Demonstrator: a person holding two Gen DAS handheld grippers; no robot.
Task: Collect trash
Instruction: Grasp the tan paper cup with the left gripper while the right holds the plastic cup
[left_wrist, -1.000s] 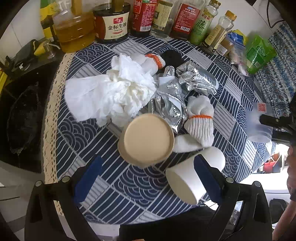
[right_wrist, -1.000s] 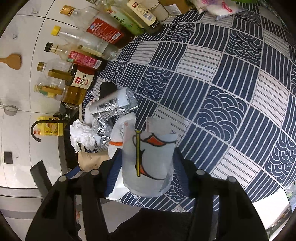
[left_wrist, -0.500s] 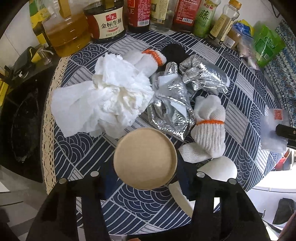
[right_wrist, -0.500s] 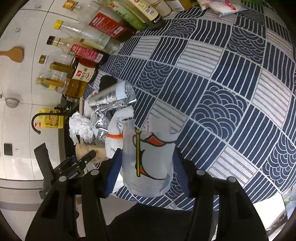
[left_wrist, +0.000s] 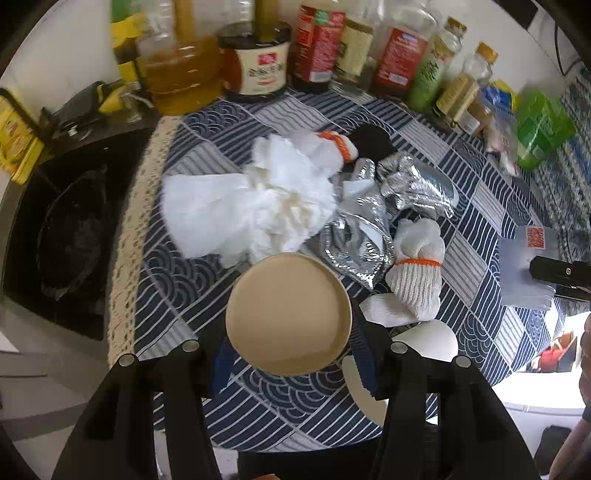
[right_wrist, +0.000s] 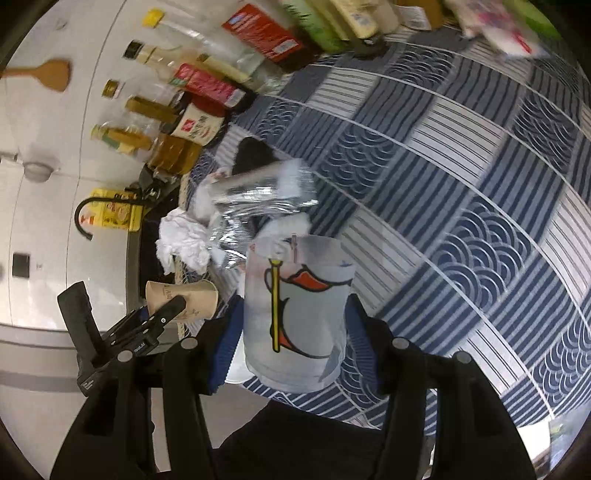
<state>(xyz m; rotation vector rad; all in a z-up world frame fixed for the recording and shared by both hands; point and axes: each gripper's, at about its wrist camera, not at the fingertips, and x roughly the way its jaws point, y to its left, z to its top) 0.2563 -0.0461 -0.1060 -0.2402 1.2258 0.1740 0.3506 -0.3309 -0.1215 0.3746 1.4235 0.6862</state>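
A brown paper cup (left_wrist: 288, 314) hangs just above the table, its base towards the left wrist camera, with my left gripper (left_wrist: 291, 350) shut on its sides. The right wrist view shows that cup (right_wrist: 181, 299) from the side. My right gripper (right_wrist: 293, 343) is shut on a translucent plastic cup (right_wrist: 295, 317) with a printed picture. On the blue patterned cloth lie a white paper cup (left_wrist: 406, 350) on its side, crumpled tissue (left_wrist: 251, 206), silver foil bags (left_wrist: 358, 229), and white gloves with orange bands (left_wrist: 417, 280).
Sauce and oil bottles (left_wrist: 255, 62) line the back of the table. A black wok (left_wrist: 70, 236) sits past the cloth's lace edge at the left. A green bag (left_wrist: 539, 125) and packets lie at the back right. A black item (left_wrist: 373, 140) rests behind the foil.
My left gripper has closed on the brown paper cup and raised it off the cloth. The right gripper, still holding the plastic cup, has rolled and shifted a little.
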